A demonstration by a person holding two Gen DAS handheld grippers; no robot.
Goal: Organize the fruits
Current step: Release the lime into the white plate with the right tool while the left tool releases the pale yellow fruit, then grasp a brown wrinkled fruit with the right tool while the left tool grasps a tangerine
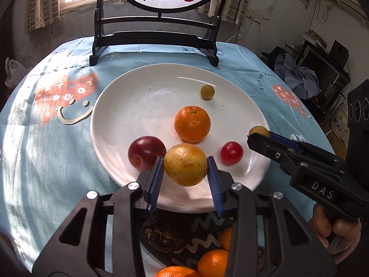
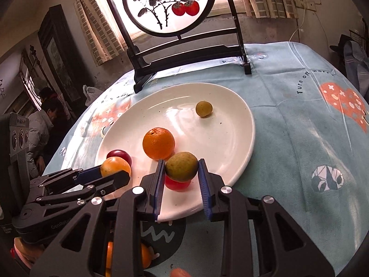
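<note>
Fruits gather on the white plate (image 1: 110,115): orange (image 1: 192,124) central. My left gripper (image 1: 185,168) clamps a yellow fruit (image 1: 185,164) above its near rim; my right gripper (image 2: 181,173) pinches a greenish fruit (image 2: 181,166) there.

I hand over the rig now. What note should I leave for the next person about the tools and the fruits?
Left tool: shut on a yellow fruit, held over the white plate's near rim.
Right tool: shut on a small green-yellow fruit, held over the plate.
Done: orange, dark red fruit, small red fruit and small tan fruit lie on the plate.
Left: probably set both held fruits down; more oranges wait below the tools.
</note>
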